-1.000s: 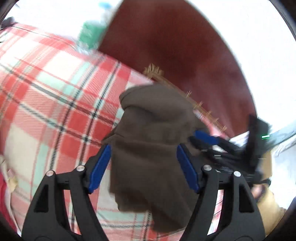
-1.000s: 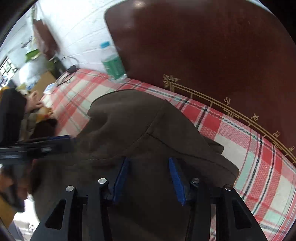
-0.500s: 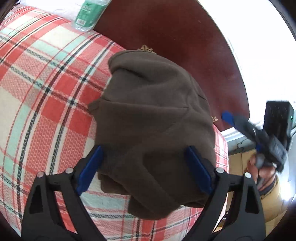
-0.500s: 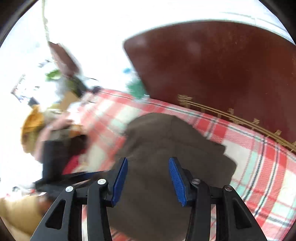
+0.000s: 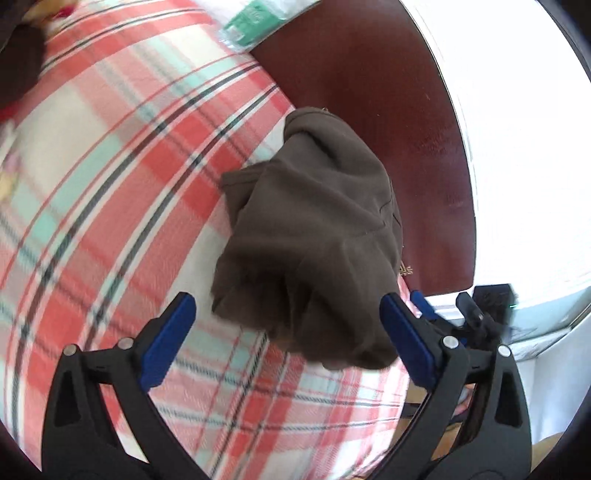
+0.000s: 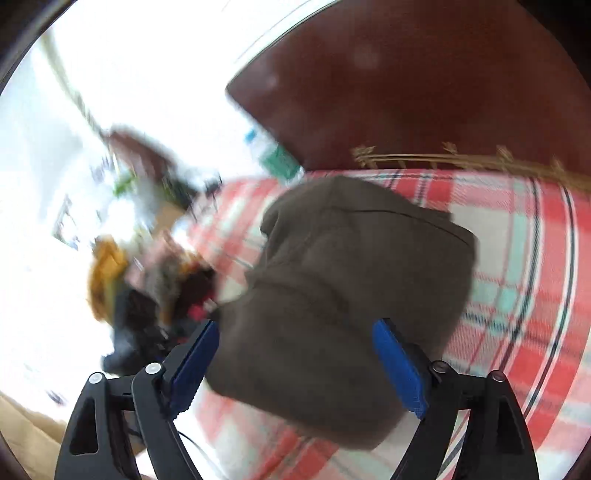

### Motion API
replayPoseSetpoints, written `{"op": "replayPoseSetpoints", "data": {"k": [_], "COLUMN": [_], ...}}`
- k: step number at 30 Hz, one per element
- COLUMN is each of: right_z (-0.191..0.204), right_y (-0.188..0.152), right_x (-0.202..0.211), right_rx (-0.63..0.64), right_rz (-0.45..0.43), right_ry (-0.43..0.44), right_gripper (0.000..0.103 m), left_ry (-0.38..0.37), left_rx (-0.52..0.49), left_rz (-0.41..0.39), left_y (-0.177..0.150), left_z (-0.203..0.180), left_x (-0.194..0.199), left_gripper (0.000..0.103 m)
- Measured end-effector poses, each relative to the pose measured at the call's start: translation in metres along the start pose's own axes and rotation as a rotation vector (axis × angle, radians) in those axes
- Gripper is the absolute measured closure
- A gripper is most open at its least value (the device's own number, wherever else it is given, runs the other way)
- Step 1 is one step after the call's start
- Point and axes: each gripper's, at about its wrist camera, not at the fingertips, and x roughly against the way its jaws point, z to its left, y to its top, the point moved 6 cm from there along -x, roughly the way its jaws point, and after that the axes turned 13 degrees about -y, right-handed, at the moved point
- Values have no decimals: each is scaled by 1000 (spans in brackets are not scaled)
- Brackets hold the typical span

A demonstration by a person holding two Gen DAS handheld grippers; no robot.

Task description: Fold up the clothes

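A folded brown garment point(image 5: 314, 236) lies in a bundle on the red plaid bed sheet point(image 5: 110, 206), close to the headboard. My left gripper point(image 5: 288, 341) stands wide open just short of the bundle's near edge, with neither blue pad pressing on cloth. In the right wrist view the same brown garment point(image 6: 354, 288) sits between the pads of my right gripper point(image 6: 297, 363). Its jaws are opening and the cloth is slack between them. The right gripper point(image 5: 461, 317) also shows at the lower right of the left wrist view.
A dark red wooden headboard point(image 5: 388, 92) with gold trim point(image 6: 461, 160) rises behind the bed. A green-labelled bottle point(image 5: 258, 18) stands by its corner. Dark clothes point(image 5: 18, 66) lie at the sheet's far left. The room to the left point(image 6: 110, 221) is blurred.
Both grippers let go of the brown garment, which now rests on the sheet by the headboard. The left jaws widened and drew back; the right jaws spread from a narrow grip.
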Motion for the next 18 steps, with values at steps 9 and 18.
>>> {"op": "replayPoseSetpoints", "data": {"k": [9, 18], "right_z": [-91, -85], "right_y": [-5, 14], "right_x": [-39, -107], "right_rx": [-412, -354], "right_rz": [84, 156], "right_ry": [138, 125], "right_gripper": [0, 0], "left_ry": [-54, -127], "left_rx": [115, 172], "left_rz": [-6, -141], "left_y": [-42, -9], "left_z": [-10, 28], "left_x": [-33, -77], "left_gripper": [2, 0]}}
